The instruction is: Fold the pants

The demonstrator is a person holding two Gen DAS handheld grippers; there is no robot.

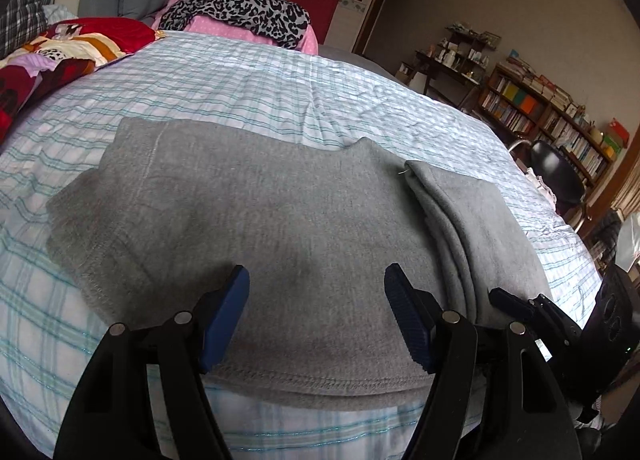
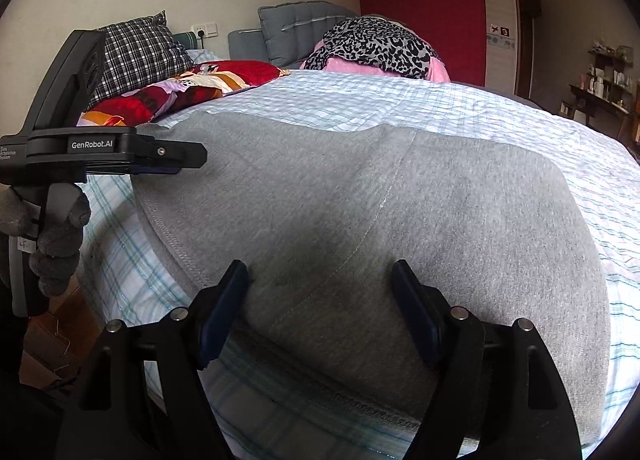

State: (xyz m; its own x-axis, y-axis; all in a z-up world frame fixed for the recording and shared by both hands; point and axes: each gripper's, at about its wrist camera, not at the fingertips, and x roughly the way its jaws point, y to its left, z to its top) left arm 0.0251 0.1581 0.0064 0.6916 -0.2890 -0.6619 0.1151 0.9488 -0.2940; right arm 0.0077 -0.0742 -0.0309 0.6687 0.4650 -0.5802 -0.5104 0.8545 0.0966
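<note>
Grey pants [image 1: 256,220], soft fleecy knit, limp, light, not slippery; best pinched at the stitched hem edge [image 1: 320,384] or an outer corner, through all layers. Partly folded, flat, with a doubled-over section [image 1: 476,220] at one side. Laid across a checked bedsheet [image 1: 260,80] near the bed's front edge. Left gripper [image 1: 316,312] spread above the cloth, pinching nothing. Right gripper [image 2: 318,308] likewise spread, empty, over the seam [image 2: 372,220]. Pillows [image 2: 136,48] well beyond.

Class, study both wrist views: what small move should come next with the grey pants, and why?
Probably lower both claws onto the near hem of the grey pants. The left claw and right claw stand open above the cloth, gripping nothing.
</note>
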